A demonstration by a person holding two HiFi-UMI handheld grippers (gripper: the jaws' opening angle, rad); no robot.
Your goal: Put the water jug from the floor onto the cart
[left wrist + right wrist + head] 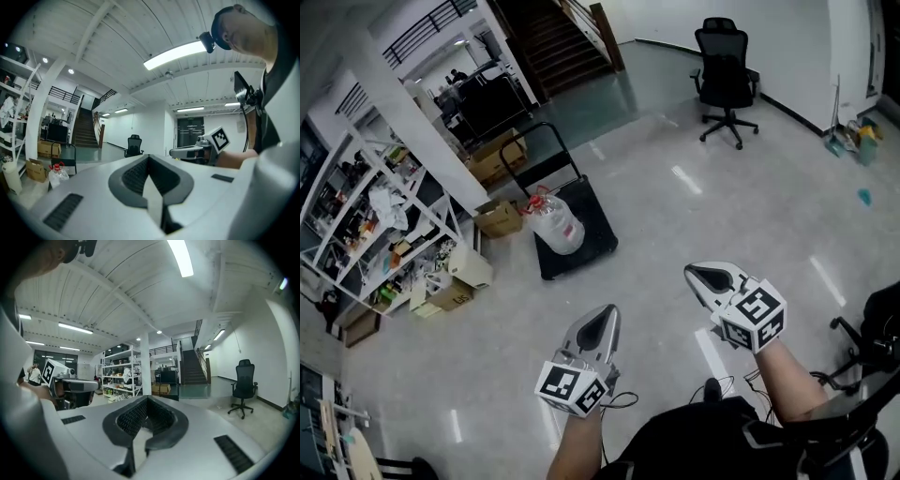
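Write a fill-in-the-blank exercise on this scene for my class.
The water jug has a ___ cap.
The cart has a flat deck coloured ___.
The office chair stands on the ___.
The left gripper and the right gripper each hold ___.
Missing words: red; black; floor; nothing.
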